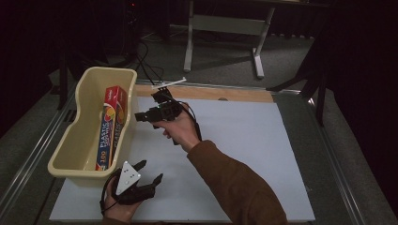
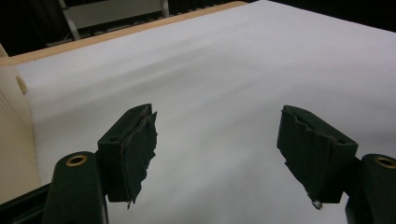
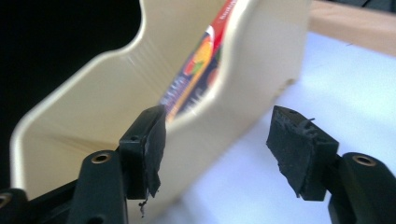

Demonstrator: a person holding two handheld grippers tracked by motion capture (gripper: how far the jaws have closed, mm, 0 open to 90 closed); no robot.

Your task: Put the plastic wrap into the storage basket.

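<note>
From the high view, the box (image 1: 111, 125) is lying inside the tub (image 1: 84, 101), with the right gripper (image 1: 141, 116) hovering just beside the rim. In the left gripper view, the left gripper (image 2: 217, 140) is gaping empty over the mat (image 2: 233, 70). In the right gripper view, the jaws are standing apart, empty, facing the tub.

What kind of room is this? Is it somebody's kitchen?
Probably not a kitchen. It looks like a workshop or lab set up for recording: a person holds a camera-bearing gripper over a plain white table, beside a cream tub, with cables on a grey floor and dark curtains around.
</note>
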